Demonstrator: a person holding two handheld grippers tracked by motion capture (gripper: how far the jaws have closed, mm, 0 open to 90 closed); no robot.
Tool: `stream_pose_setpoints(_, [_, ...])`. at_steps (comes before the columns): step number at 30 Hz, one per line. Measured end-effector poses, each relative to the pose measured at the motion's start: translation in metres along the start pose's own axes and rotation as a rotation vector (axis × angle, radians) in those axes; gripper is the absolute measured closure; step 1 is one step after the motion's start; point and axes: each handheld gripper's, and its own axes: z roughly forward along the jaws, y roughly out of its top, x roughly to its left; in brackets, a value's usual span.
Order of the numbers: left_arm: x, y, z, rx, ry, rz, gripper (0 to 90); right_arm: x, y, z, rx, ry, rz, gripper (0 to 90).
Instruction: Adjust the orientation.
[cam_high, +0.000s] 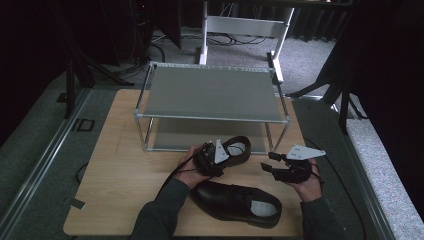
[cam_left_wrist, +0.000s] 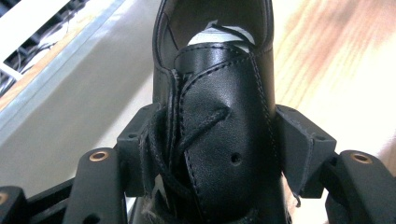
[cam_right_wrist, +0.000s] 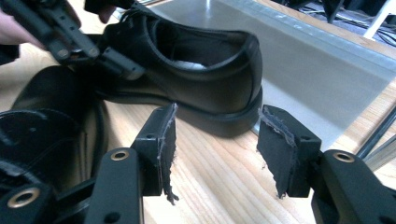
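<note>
Left gripper (cam_high: 209, 159): black jaws clamped across laced vamp of black shoe (cam_left_wrist: 219, 140). Leather smooth, stitched, round laces; heel at lower shelf edge of metal rack (cam_high: 212, 93). Right gripper (cam_right_wrist: 215, 154): jaws apart, nothing between, pads frayed. Second shoe (cam_high: 235, 202) on wooden table (cam_high: 120, 170).

The held shoe (cam_left_wrist: 219, 140) looks like smooth black leather with a soft sheen, stitched seams, a corded lace (cam_left_wrist: 187, 140) and a pale lining inside. The second shoe (cam_high: 235, 202) has the same glossy black upper. The left tongs (cam_left_wrist: 210, 149) are matt black plastic with brass-coloured rivets; the right tongs (cam_right_wrist: 215, 149) carry frayed, rough black pads (cam_right_wrist: 275, 149). The tabletop (cam_high: 120, 170) is light, matt wood grain. The rack (cam_high: 212, 95) has dull grey shelves in a pale metal frame.
</note>
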Motion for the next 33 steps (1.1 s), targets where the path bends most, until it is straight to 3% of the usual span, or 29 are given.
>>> stream_pose_setpoints(1, [0.000, 0.000, 0.000, 0.000, 0.000, 0.000, 34.8, 0.000, 0.000, 0.000, 0.000, 0.000, 0.000, 46.0])
stream_pose_setpoints(6, [0.012, -0.003, -0.003, -0.019, -0.028, -0.113, 26.6, -0.004, 0.010, 0.012, 0.005, -0.010, 0.000, 45.8])
stream_pose_setpoints(7, [0.012, -0.003, -0.003, -0.019, -0.028, -0.113, 25.2, -0.004, 0.010, 0.012, 0.005, -0.010, 0.000, 45.8])
stream_pose_setpoints(8, [0.017, -0.004, -0.009, -0.045, -0.049, -0.168, 25.2, -0.004, 0.012, 0.015, 0.008, -0.018, -0.003, 45.8])
stream_pose_setpoints(12, [0.024, -0.008, -0.023, -0.069, -0.067, -0.245, 21.6, -0.007, 0.030, 0.029, 0.005, -0.038, -0.025, 47.0])
stream_pose_setpoints(16, [0.029, -0.020, -0.039, -0.089, -0.057, -0.309, 22.4, -0.008, 0.042, 0.041, -0.002, -0.059, -0.033, 49.3])
stream_pose_setpoints(23, [0.030, -0.049, -0.061, -0.102, -0.029, -0.386, 24.2, -0.013, 0.055, 0.069, 0.035, -0.087, -0.028, 59.7])
stream_pose_setpoints(25, [0.030, -0.057, -0.066, -0.102, -0.022, -0.401, 24.8, -0.016, 0.056, 0.076, 0.049, -0.072, -0.012, 63.8])
stream_pose_setpoints(29, [0.028, -0.071, -0.075, -0.104, -0.010, -0.431, 24.9, -0.018, 0.056, 0.090, 0.117, -0.101, -0.016, 70.5])
stream_pose_setpoints(31, [0.027, -0.076, -0.078, -0.097, -0.004, -0.440, 24.9, -0.019, 0.056, 0.090, 0.117, -0.099, -0.001, 73.3])
stream_pose_setpoints(33, [0.026, -0.080, -0.079, -0.091, -0.002, -0.452, 24.9, -0.013, 0.056, 0.087, 0.131, -0.140, -0.028, 76.3])
